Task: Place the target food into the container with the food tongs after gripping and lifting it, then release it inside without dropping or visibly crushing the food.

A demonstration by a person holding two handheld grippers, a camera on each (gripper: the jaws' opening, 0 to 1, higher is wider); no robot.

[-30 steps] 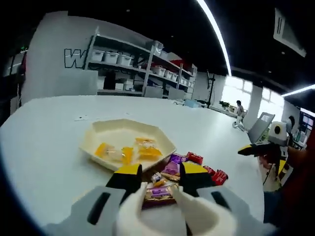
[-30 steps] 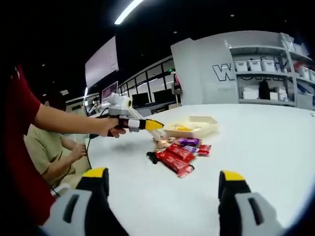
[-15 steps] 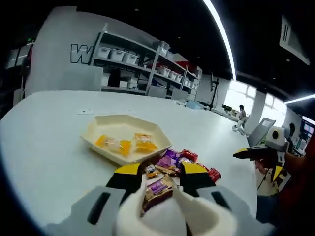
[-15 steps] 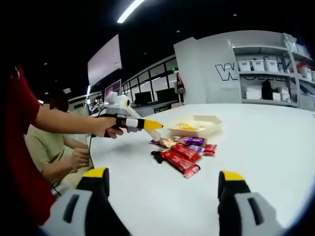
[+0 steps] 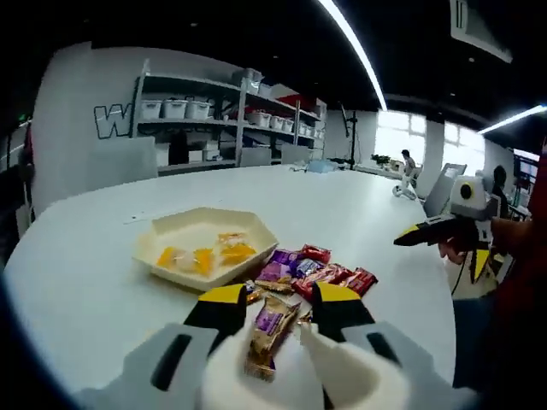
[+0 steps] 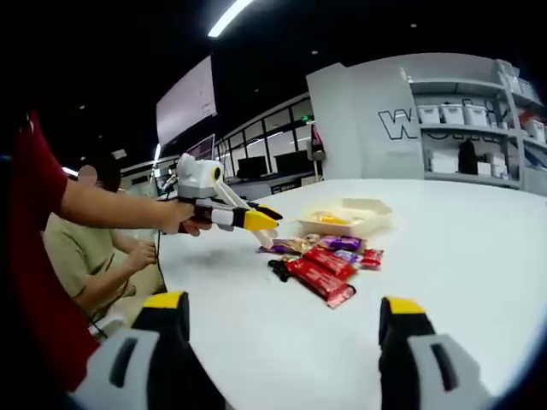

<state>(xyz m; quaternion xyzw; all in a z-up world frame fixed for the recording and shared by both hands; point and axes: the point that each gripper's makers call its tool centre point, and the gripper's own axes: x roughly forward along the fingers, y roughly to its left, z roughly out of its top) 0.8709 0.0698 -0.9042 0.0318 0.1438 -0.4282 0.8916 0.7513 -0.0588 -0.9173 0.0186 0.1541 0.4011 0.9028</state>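
Purple-gold snack packet [image 5: 267,337] in left tool [image 5: 275,309], above table [image 5: 85,265].

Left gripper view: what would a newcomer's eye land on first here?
Probably the purple-wrapped candy pinched in the left claw, lifted off the white table. Just beyond sits the cream hexagonal tray holding orange candies, with a heap of red and purple wrapped candies beside it. The right claw hangs open.

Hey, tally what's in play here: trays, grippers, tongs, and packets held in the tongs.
tray: 1
grippers: 2, left gripper and right gripper
food tongs: 1
packet held in the tongs: 1
Total: 5
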